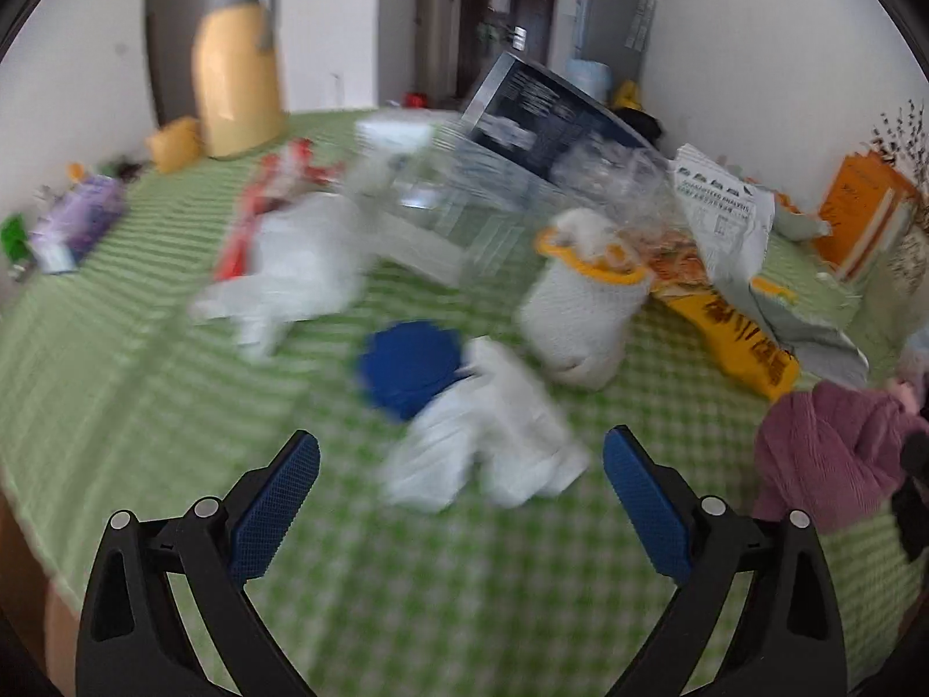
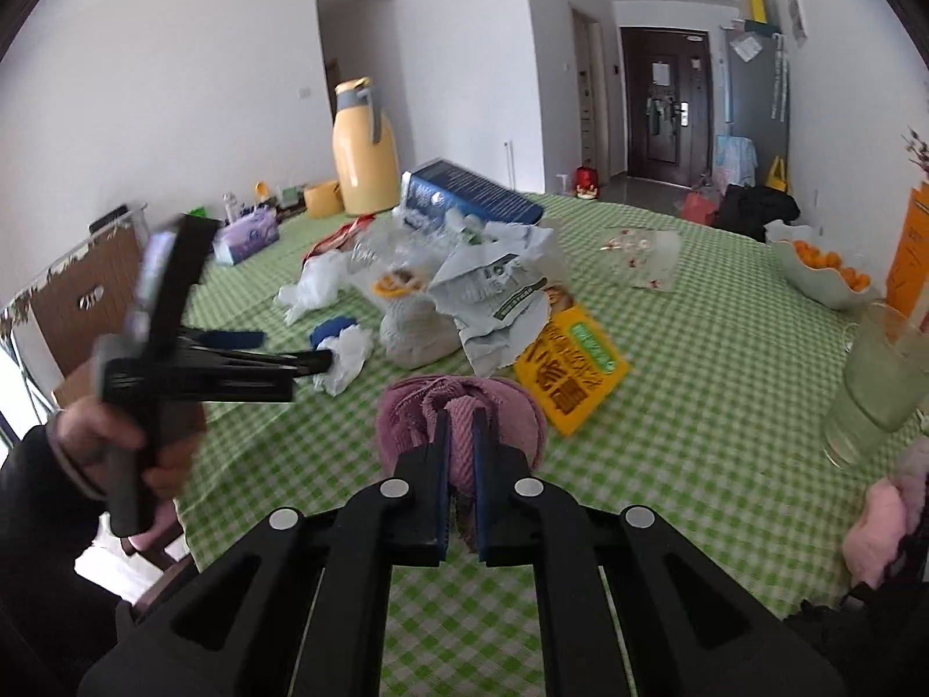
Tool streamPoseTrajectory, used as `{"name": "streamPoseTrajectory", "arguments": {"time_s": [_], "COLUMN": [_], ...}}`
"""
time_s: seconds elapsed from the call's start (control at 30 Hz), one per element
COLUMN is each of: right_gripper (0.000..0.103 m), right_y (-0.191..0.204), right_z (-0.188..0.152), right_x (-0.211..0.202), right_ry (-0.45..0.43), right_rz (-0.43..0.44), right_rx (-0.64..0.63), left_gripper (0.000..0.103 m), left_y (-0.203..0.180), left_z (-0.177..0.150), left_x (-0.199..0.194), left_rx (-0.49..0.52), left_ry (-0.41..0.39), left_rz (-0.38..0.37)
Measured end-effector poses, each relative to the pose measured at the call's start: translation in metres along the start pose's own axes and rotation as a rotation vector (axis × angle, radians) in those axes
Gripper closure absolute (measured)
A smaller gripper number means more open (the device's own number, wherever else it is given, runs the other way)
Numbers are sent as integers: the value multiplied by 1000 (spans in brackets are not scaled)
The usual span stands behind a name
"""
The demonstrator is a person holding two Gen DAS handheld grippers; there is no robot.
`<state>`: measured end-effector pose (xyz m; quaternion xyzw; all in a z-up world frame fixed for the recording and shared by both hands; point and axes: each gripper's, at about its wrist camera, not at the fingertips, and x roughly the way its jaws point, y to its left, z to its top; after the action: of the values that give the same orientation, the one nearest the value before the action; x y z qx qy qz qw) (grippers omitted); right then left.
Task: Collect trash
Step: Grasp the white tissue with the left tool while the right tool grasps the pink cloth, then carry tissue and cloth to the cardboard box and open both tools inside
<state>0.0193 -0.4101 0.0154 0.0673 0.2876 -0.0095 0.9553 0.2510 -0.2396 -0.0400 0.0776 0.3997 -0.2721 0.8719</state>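
Most trash still litters the desk (image 2: 668,406): the right tool (image 2: 461,424) is clenched on a purple cloth (image 2: 511,406), while the left tool (image 1: 461,459) hovers released over white tissue (image 1: 488,453).

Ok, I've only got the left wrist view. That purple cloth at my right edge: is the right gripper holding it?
Observer: Yes. The right gripper is shut on a fold of the cloth.
Operator: How close is my left gripper to the tissue?
Observer: Seen from the side, one fingertip of the open left gripper overlaps the edge of the tissue. I can't tell whether it touches.
Operator: Anything fragile near the right gripper?
Observer: A glass of pale green drink stands to its right, near the table's edge.
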Motion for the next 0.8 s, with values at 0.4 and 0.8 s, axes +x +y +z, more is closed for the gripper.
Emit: {"name": "streamPoseTrajectory", "arguments": {"time_s": [0.4, 0.8], "right_gripper": [96, 96], "right_y": [23, 125], "right_z": [23, 67], "right_x": [-32, 10], "right_ry": [-157, -186], "right_rz": [74, 221], "right_rx": [-112, -216], "left_gripper": [95, 95], "left_y": [14, 139], "left_z": [2, -29], "left_x": [-52, -162], "left_rx": [-108, -295], "left_ry": [-71, -261], "left_rz": [-88, 108]}}
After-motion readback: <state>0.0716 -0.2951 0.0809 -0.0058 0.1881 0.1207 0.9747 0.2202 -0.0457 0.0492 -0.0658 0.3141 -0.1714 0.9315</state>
